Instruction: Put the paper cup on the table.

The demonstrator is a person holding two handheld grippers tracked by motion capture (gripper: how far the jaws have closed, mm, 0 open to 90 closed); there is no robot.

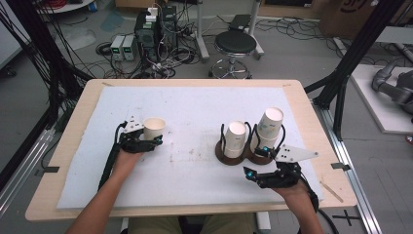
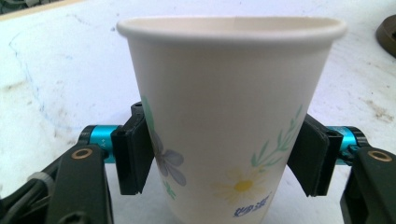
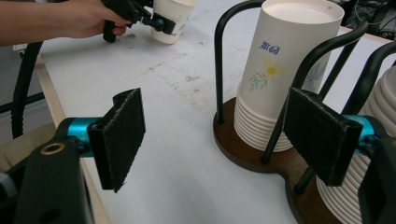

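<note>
The left tongs (image 2: 223, 156) are grasping a paper cup (image 2: 229, 116), their flat black foam pads (image 2: 135, 156) pressing on both sides of its lower wall. The cup is standing upright on the left part of the white, stained foam mat (image 1: 195, 165) covering the wooden table (image 1: 302, 105); it is a smooth, tapering cup with a rolled rim (printed with a daisy, a pale blue flower and green sprigs). The right tongs (image 3: 219, 140) are hanging released, rough black pads (image 3: 123, 135) standing wide apart, just in front of a round dark wooden holder (image 3: 243, 156) with bent black wire loops, which is carrying a ribbed stack of nested cups (image 3: 280, 70).
</note>
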